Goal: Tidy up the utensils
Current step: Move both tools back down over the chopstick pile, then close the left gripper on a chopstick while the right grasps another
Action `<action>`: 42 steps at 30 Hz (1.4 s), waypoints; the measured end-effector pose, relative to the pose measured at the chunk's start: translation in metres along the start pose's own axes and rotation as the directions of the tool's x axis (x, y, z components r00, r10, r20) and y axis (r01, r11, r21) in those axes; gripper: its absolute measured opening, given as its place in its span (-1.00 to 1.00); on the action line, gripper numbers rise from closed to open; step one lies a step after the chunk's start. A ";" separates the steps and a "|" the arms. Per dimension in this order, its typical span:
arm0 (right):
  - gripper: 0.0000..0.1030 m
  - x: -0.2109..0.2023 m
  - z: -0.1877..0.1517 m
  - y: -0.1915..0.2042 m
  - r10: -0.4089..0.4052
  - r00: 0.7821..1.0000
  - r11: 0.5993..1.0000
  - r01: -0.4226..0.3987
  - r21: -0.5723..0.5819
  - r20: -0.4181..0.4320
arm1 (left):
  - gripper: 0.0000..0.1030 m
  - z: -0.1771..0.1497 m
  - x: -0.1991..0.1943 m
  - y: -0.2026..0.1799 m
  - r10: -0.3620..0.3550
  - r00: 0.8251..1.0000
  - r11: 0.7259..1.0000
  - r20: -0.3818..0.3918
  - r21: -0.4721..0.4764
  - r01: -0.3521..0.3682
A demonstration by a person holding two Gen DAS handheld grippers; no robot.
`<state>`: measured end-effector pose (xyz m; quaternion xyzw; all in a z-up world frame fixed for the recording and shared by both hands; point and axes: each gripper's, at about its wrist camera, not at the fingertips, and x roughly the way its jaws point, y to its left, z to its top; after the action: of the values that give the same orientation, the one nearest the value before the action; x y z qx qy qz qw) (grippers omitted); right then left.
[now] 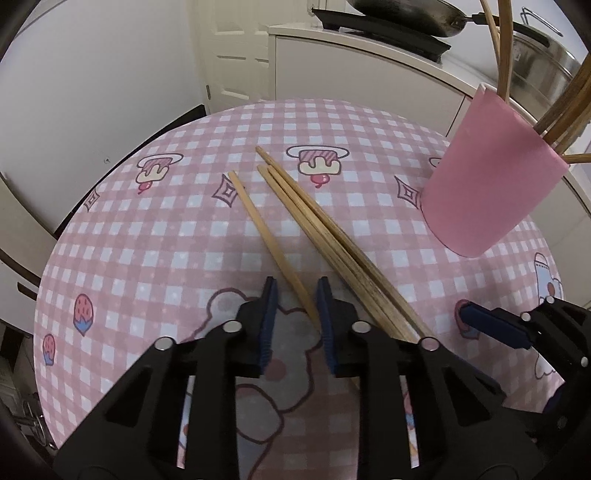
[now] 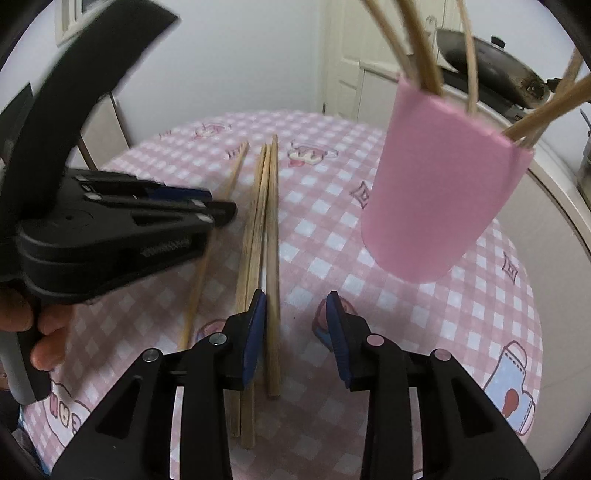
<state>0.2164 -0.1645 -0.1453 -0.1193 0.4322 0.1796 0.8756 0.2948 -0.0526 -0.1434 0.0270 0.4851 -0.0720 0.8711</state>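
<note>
Wooden chopsticks lie on the pink checked tablecloth. A single chopstick runs between the fingers of my open left gripper, its near end in the gap. A bundle of three chopsticks lies just right of it. In the right wrist view the bundle lies under my open right gripper, one stick inside the gap beside the left finger. The single chopstick passes under the left gripper. A pink cup, also in the right wrist view, holds several chopsticks.
The table is round, with its far edge near white cabinets. A black pan and a steel pot stand on the counter behind the cup. A white door is at the back.
</note>
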 end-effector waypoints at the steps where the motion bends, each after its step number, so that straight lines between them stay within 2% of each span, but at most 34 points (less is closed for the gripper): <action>1: -0.39 0.001 0.001 0.001 -0.003 1.000 1.000 0.003 0.000 -0.001 | -0.71 -0.002 -0.001 0.004 -0.003 1.000 1.000 0.002 -0.005 0.003; 3: -0.38 0.005 0.005 0.000 0.007 1.000 1.000 -0.007 0.010 -0.003 | -0.73 -0.003 -0.001 0.010 -0.019 1.000 1.000 0.002 -0.018 0.019; 4: -0.45 0.007 0.006 0.001 0.014 1.000 1.000 -0.014 0.012 -0.003 | -0.74 -0.005 -0.003 0.011 -0.019 1.000 1.000 0.003 -0.019 0.019; 7: -0.86 0.008 0.009 0.009 0.035 0.999 0.999 -0.035 -0.001 -0.008 | -0.80 -0.011 -0.008 0.016 -0.005 1.000 1.000 0.010 -0.014 0.005; 8: -0.91 0.008 0.009 0.013 0.035 0.999 0.999 -0.035 -0.011 -0.008 | -0.81 -0.015 -0.011 0.019 0.000 1.000 1.000 0.013 -0.012 0.000; 17: -0.91 0.005 0.007 0.052 0.120 0.992 0.991 -0.121 -0.055 -0.033 | -0.85 -0.040 -0.030 0.053 0.014 1.000 0.999 0.014 -0.046 -0.014; 23: -0.89 0.005 0.011 0.062 0.093 0.995 0.992 -0.095 -0.085 -0.034 | -0.84 -0.048 -0.037 0.072 -0.019 1.000 0.996 0.009 -0.083 0.020; 27: -0.88 0.014 0.023 0.058 0.085 0.996 0.994 -0.087 -0.069 -0.027 | -0.84 -0.040 -0.034 0.079 -0.031 1.000 0.994 0.004 -0.109 0.031; 42: -0.77 0.057 0.085 0.059 0.076 0.996 0.995 -0.079 -0.067 -0.037 | -0.83 0.011 -0.001 0.092 -0.050 0.999 0.994 -0.020 -0.099 0.048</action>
<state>0.2850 -0.0679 -0.1432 -0.1352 0.4451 0.2259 0.8559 0.3177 0.0371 -0.1387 -0.0273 0.4985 -0.0690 0.8637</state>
